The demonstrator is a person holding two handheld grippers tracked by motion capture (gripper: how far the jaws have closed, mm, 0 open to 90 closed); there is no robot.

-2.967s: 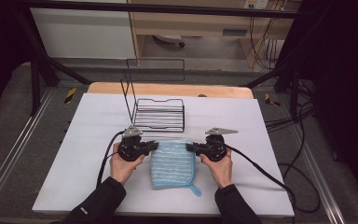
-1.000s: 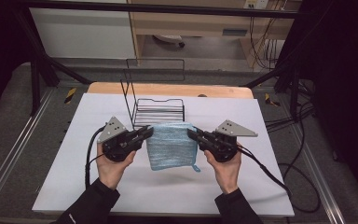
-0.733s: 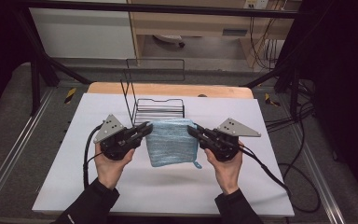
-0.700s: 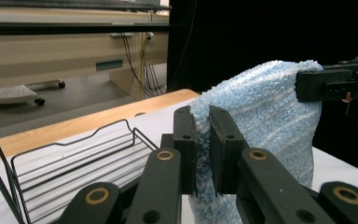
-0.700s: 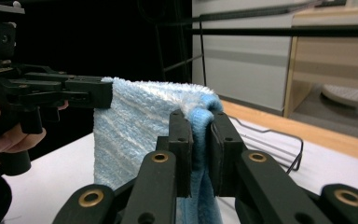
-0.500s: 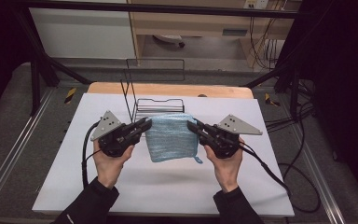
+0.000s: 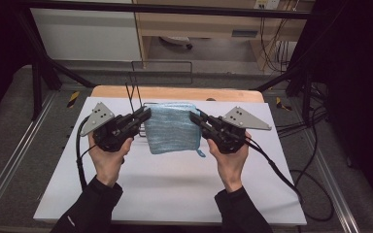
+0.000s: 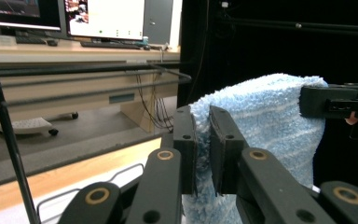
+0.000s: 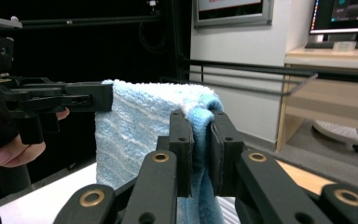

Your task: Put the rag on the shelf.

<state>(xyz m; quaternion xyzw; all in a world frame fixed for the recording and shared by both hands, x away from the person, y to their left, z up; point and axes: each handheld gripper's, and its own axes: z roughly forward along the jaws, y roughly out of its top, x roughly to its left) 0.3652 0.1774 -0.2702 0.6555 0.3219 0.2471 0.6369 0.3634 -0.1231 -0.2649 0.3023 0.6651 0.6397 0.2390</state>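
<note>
A folded light blue towel [image 7: 170, 127] hangs in the air above the white table [image 7: 175, 179], stretched between both grippers. My left gripper [image 7: 145, 114] is shut on its upper left corner, and my right gripper [image 7: 194, 116] is shut on its upper right corner. In the left gripper view the towel [image 8: 270, 121] is pinched between my left gripper [image 8: 203, 140] jaws, with the other gripper at its far corner. In the right gripper view the towel [image 9: 140, 121] edge bunches between my right gripper [image 9: 200, 140] jaws. A small loop tag dangles at the towel's lower right corner [image 7: 200, 153].
A black wire rack [image 7: 138, 104] stands on the table just behind the towel, partly hidden by it. The table's wooden far edge [image 7: 175, 92] runs behind that. Black frame bars [image 7: 43, 68] flank the table. Cables [image 7: 272, 170] trail from both grippers.
Three seconds ago the towel lay flat on the table with the grippers at its sides. Since then both grippers have lifted it, and over the last second it has risen further toward the rack.
</note>
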